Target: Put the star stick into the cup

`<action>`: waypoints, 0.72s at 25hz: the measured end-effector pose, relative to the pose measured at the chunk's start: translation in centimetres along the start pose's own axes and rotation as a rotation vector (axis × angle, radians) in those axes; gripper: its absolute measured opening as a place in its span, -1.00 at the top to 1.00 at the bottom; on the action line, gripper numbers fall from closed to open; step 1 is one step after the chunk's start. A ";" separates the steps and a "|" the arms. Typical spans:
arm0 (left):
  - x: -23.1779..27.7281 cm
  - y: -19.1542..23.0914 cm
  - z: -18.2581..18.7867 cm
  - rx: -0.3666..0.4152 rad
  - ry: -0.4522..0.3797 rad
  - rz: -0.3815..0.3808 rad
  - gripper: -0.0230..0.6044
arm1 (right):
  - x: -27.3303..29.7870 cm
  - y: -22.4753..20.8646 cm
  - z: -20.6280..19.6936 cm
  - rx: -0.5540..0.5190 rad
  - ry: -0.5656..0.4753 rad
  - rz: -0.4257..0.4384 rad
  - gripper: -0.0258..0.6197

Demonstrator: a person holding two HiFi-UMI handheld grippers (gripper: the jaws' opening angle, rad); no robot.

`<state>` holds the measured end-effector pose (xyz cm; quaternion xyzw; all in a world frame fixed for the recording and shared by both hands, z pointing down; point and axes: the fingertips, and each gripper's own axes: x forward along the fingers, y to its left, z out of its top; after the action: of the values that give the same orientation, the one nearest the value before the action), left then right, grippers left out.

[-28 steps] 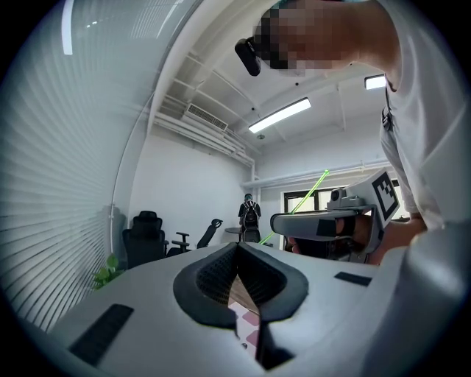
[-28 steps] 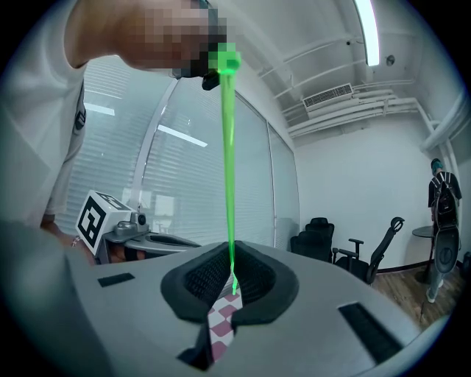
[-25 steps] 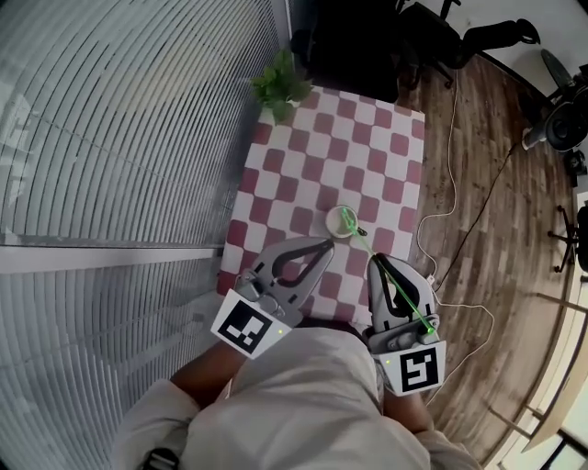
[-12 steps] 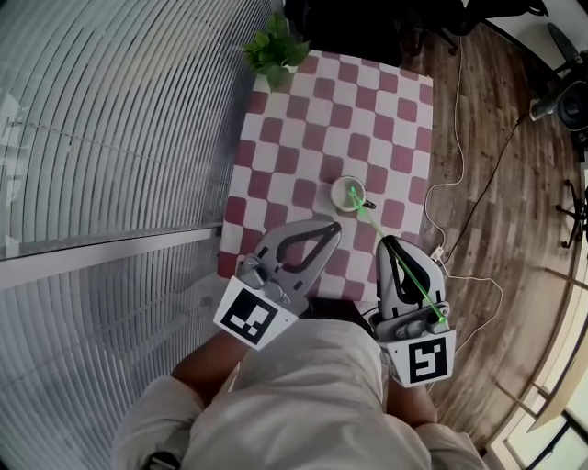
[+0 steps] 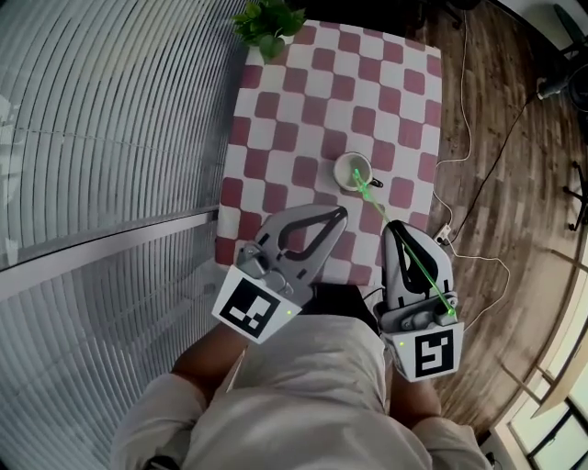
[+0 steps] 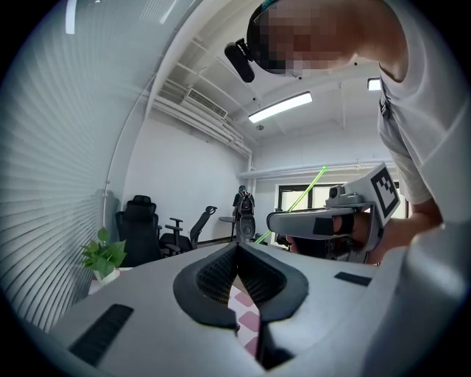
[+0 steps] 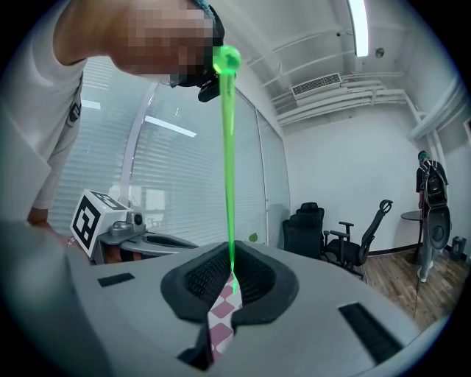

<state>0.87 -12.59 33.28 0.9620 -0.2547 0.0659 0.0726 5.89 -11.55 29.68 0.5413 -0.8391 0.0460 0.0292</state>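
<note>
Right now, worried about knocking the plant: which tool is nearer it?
Left. The plant sits on the table's far left corner. The left tool is over the near edge, towards the left; the right tool, gripping the stick, is over the near right corner, further off.

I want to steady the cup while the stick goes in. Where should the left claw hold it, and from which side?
Probably the cup wall on its left, the left claw, opened first, coming level from that side. Its dark handle juts right and the star stick slants in from the right claw, so the left is free.
</note>
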 end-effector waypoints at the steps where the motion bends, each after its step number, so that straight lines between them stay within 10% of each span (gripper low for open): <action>1: 0.1 0.1 -0.3 0.001 0.003 -0.002 0.83 | 0.1 0.0 -0.3 0.000 0.000 0.001 0.80; 18: 2.7 1.8 -6.6 -0.038 0.064 -0.005 0.83 | 2.1 -1.6 -6.5 0.041 0.052 -0.007 0.80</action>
<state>1.68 -14.26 40.36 0.9584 -0.2513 0.0918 0.0991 6.48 -13.45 36.42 0.5433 -0.8350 0.0773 0.0399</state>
